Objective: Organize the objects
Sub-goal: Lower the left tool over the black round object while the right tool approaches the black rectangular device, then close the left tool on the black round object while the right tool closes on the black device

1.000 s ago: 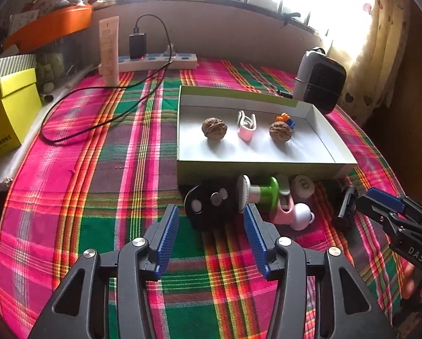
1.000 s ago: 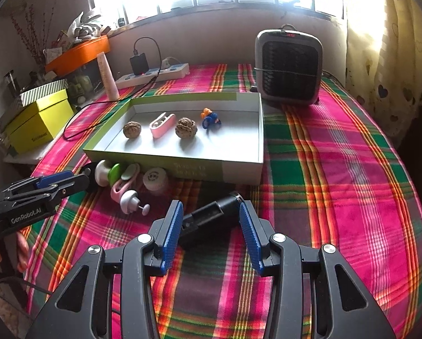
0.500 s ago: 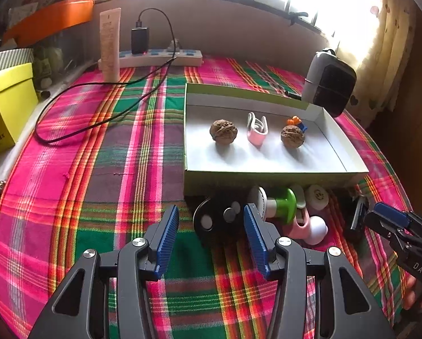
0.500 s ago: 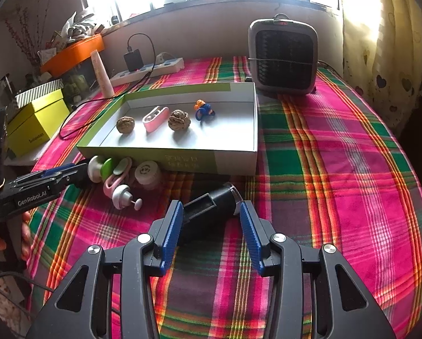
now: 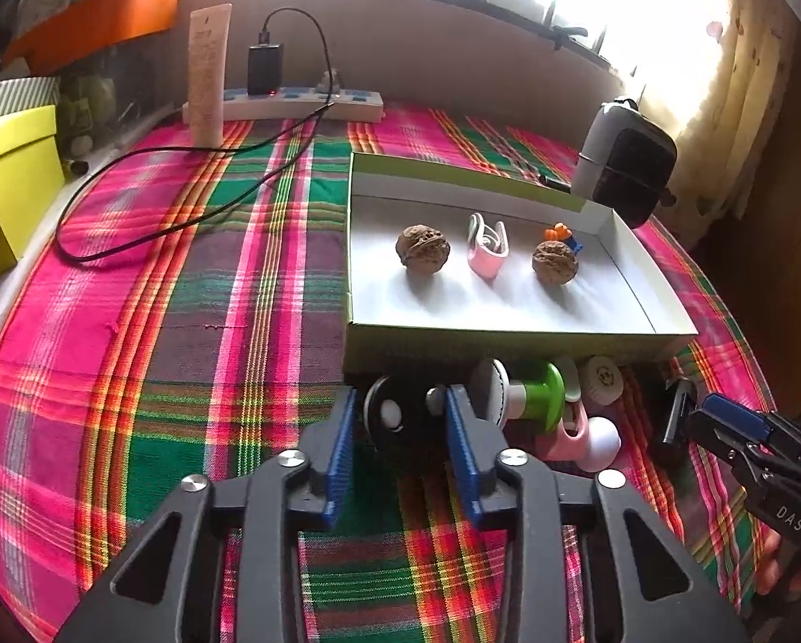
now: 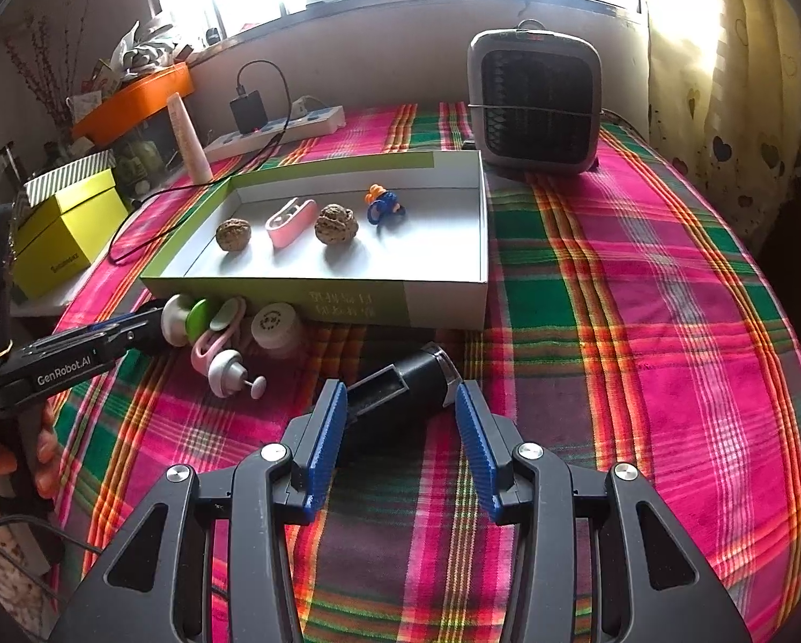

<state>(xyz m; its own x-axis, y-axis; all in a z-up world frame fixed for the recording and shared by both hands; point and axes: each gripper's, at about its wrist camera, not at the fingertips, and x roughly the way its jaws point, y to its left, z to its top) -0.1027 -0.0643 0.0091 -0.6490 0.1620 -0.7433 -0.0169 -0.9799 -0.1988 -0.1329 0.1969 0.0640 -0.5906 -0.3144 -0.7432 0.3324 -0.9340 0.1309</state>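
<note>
**Caller:** While your left gripper [image 5: 400, 428] sits low over the plaid cloth [image 5: 197, 364], its jaws have just been closing, and the black disc [image 5: 395, 418] with the white buttons is right between the blue pads. The pads look pressed on its two edges, so I'd call that a grip.

**Spotter:** And your right gripper [image 6: 400, 428]?

**Caller:** Its jaws stand wide and hold nothing. The black tube [image 6: 400, 380] lies on the cloth just ahead of the gap, long axis slanting from near-left up to far-right, silver-ringed end away from you. Neither pad touches it.

**Spotter:** So which hand is on the job?

**Caller:** Your left, I'd say. The disc lies just short of the near wall of the tray [image 5: 507, 343], with the green-and-white spool [image 5: 529, 396] and the pink clip [image 5: 566, 436] close on its right. Lift straight up before going forward, or that wall could catch the disc.

**Spotter:** Room inside?

**Caller:** Two walnuts [image 5: 422, 246], a pink holder [image 5: 487, 249] and a small blue-and-orange toy [image 5: 564, 233] lie in a row, with bare floor nearer you.
</note>
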